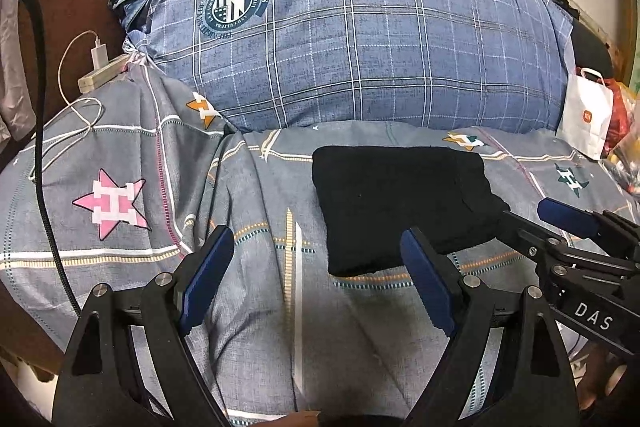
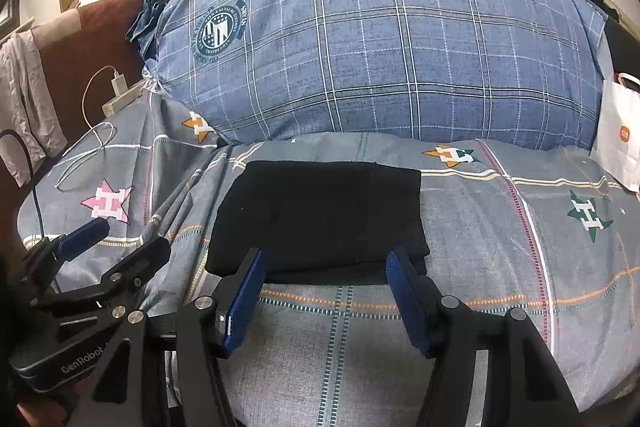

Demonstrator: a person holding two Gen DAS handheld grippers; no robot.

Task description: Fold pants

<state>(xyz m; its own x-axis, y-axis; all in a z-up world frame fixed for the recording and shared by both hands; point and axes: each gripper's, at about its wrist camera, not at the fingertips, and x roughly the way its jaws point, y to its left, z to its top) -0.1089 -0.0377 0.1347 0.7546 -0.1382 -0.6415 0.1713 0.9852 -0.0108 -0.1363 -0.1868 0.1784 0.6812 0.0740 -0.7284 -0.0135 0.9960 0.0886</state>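
Both tools, left (image 1: 318, 269) and right (image 2: 326, 285), hover spread, tilted down near folded black pants (image 2: 320, 219).

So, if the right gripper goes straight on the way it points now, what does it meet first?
Most likely the folded black pants: the open right gripper points down at their near edge. Depth is hard to judge, so it might touch the bedsheet just before them.

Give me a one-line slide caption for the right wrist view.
Right claw open over the near edge of the folded black pants on a star-print bedsheet, blue plaid pillow behind.
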